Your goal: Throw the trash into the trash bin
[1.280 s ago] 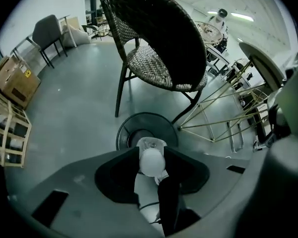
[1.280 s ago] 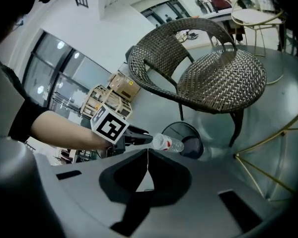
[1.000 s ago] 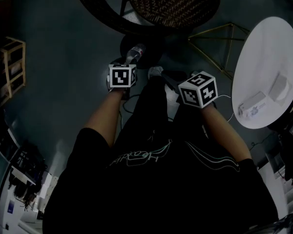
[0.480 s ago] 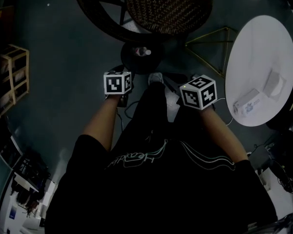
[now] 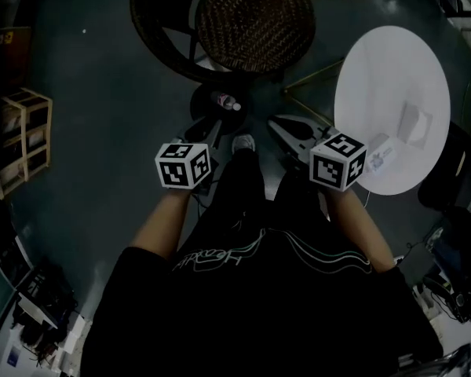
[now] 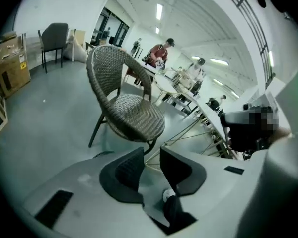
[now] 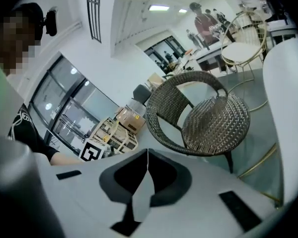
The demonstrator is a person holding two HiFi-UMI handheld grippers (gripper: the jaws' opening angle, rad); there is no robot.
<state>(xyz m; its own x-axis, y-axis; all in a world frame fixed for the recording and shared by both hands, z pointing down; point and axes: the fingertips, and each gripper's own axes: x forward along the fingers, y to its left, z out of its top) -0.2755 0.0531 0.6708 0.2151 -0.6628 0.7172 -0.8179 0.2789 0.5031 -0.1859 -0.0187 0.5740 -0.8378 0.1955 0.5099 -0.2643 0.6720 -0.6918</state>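
The trash bin (image 5: 208,110) is a small black round tub on the floor in front of the wicker chair. A clear plastic bottle (image 5: 226,101) lies inside it. In the head view my left gripper (image 5: 206,130) hangs just short of the bin, above and nearer to me. Its jaws (image 6: 151,155) have just been closing; a narrow gap stays between them and nothing is in it. My right gripper (image 5: 279,126) is raised to the right of the bin, its pads (image 7: 148,155) pressed together on nothing.
A dark wicker chair (image 5: 251,22) stands right behind the bin. A white round table (image 5: 392,108) on gold wire legs, bearing small white boxes, is at the right. A wooden crate (image 5: 23,140) sits at the left. My white shoe (image 5: 243,142) is beside the bin.
The bottle, which was at the left gripper's tips over the bin, now lies in the bin. Both grippers have risen and drawn back from it.
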